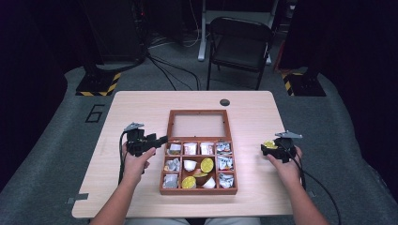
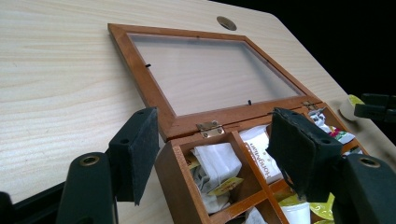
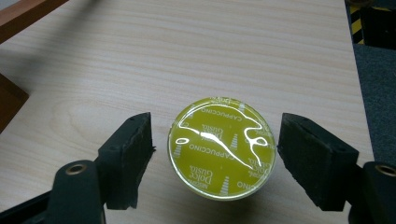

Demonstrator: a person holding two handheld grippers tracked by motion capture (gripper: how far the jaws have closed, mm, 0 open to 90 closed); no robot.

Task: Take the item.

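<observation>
From the high view, I sit at a pale wooden surface (image 1: 141, 108) with an open wooden tea box (image 1: 199, 189) in the middle, its glass lid (image 1: 199, 125) laid flat behind it. Its compartments hold tea sachets and a few coffee capsules. My left tool (image 1: 162, 139) rests at the box's left rim; my right tool (image 1: 264, 149) sits well to the right, around a yellow-lidded capsule (image 1: 270, 144).

In the left gripper view, my left tool (image 2: 212, 149) is released, one pad outside the box's corner, the other over the sachets, pressing nothing.

In the right gripper view, my right tool (image 3: 215, 156) is released: the Dolce Gusto cappuccino capsule (image 3: 222, 147) stands on the surface between the pads, clear of both. I judge one capsule is out; others remain in the box.
</observation>
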